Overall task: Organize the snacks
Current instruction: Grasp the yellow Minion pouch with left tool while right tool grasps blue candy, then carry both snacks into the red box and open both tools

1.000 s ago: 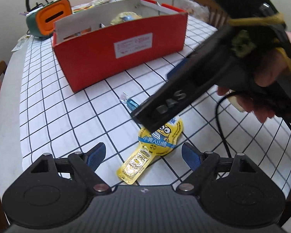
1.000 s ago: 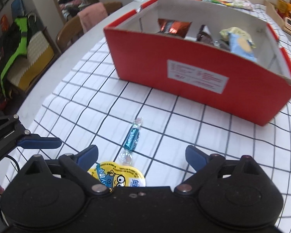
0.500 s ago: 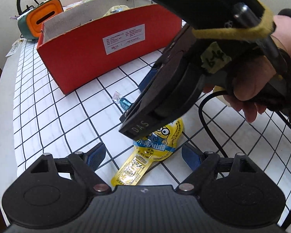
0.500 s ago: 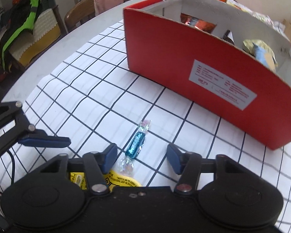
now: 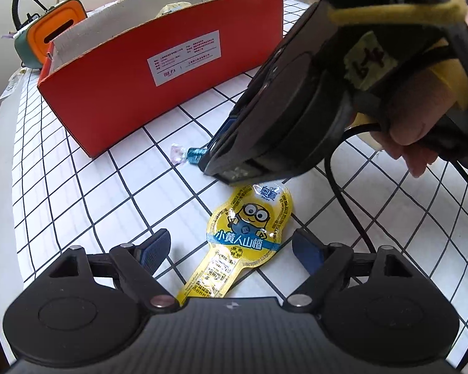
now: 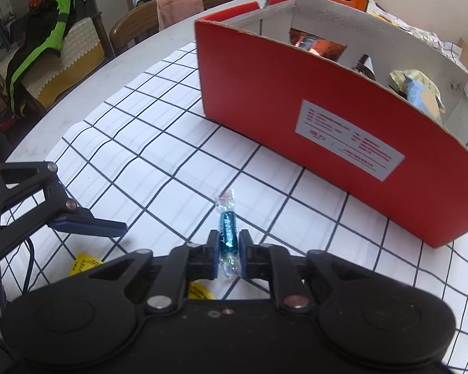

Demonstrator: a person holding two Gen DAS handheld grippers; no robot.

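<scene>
1. Our right hand-held gripper is clamped tight on a blue wrapped candy; its pads press the wrapper's middle, and both clear twisted ends stick out, one ahead of the fingertips and one behind.
2. The candy lies low over the checked cloth that covers the counter; we cannot tell whether it is touching the cloth or just off it.
3. From the left wrist view the same candy peeks out at the tip of the right hand-held gripper, which a person's hand is gripping.
4. Our left hand-held gripper stands wide and holds nothing; its blue pads sit on either side of a yellow snack packet with a cartoon figure.
5. That packet lies flat on the cloth, its narrow end towards the camera and its round end just beside the right tool's nose.
6. The red box stands on the cloth beyond the candy, well apart from it. White dividers split it into compartments, and wrapped snacks already sit in several.
7. An orange and green container sits behind the box.
8. A wooden chair with a pink cloth draped over it stands past the counter's far edge.
</scene>
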